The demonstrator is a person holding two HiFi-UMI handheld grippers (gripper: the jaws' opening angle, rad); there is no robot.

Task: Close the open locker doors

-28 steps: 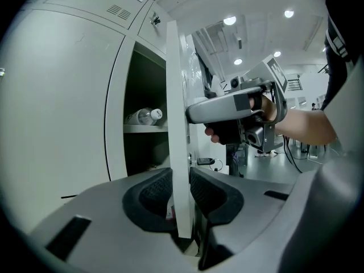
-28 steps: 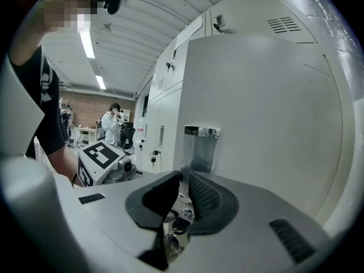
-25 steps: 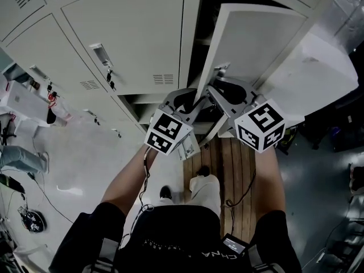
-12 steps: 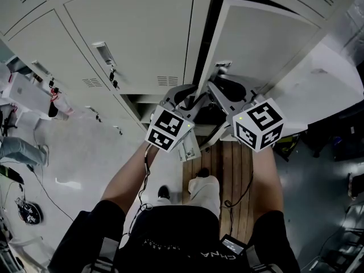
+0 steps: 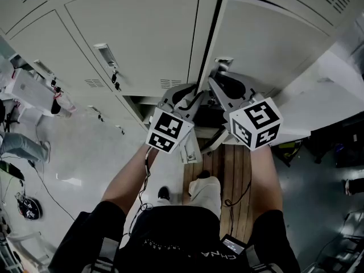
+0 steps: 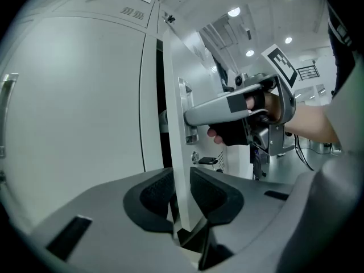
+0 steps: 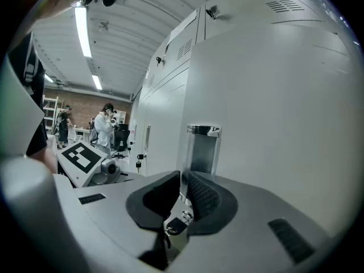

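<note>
The white locker door [image 5: 267, 44] stands only a narrow crack off its dark opening [image 5: 207, 44]. Both grippers are at its free edge, below the handle [image 5: 223, 62]. In the left gripper view the door's edge [image 6: 177, 152] runs down between the pads of my left gripper [image 6: 181, 195], which is shut on it. The right gripper's finger [image 6: 216, 107] reaches the handle plate from the door's face. In the right gripper view my right gripper [image 7: 182, 195] hugs the same thin edge just under the recessed handle [image 7: 202, 147], with the lock below.
Closed locker doors [image 5: 136, 33] fill the wall to the left, with keys hanging in their locks [image 5: 114, 78]. A wooden pallet [image 5: 236, 164] lies under the person's feet. A white box [image 5: 23, 90] and cables sit on the floor at left. People stand far off [image 7: 105, 127].
The door has swung toward the locker and the dark gap has shrunk to a crack. Both grippers went with it, up and toward the lockers.
</note>
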